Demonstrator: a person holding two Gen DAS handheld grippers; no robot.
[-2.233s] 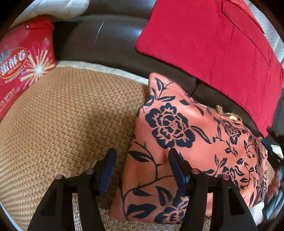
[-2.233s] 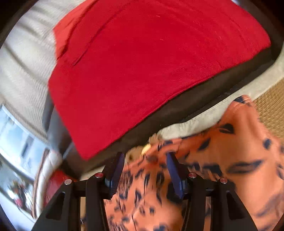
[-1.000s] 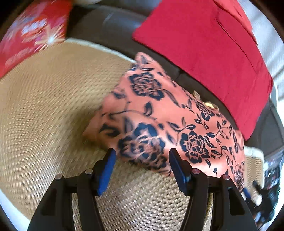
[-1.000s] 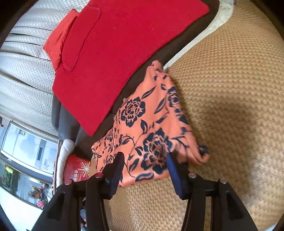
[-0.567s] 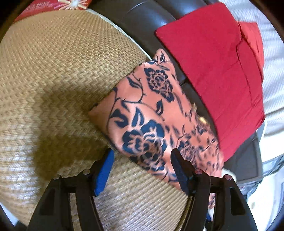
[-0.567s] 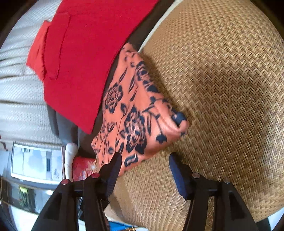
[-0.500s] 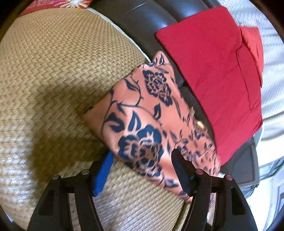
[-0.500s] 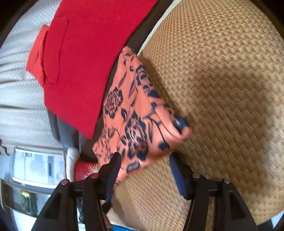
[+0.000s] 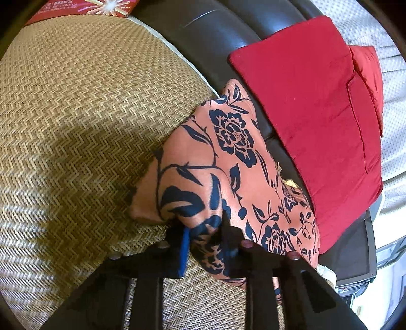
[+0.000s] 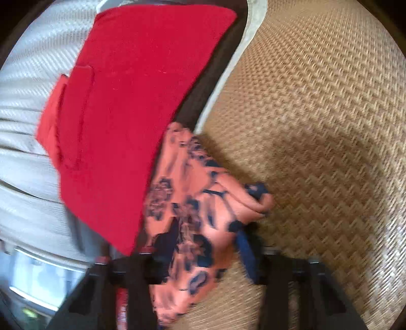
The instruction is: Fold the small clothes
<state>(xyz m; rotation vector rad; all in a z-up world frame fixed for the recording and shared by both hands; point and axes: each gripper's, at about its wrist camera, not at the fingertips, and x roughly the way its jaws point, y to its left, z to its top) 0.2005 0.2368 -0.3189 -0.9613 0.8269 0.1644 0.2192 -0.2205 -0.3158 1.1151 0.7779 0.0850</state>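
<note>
Woven mat [image 9: 76,106] bears bunched orange floral garment [image 9: 228,157], both claws just clamped on it.

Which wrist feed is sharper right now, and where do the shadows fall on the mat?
Left wrist view: sharp, the floral garment crisp, a broad shadow on the woven mat left of it. Right wrist view: motion-blurred, the print smeared, a soft shadow on the mat right of the garment; fisheye bending in both.

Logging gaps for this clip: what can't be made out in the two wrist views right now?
- Left wrist: floral garment's near edge, hidden by left gripper.
- Right wrist: garment's print, motion-blurred; its lower edge hidden behind right gripper.
- Left wrist: red box, cut off by the top edge.
- Both: garment type unclear.
</note>
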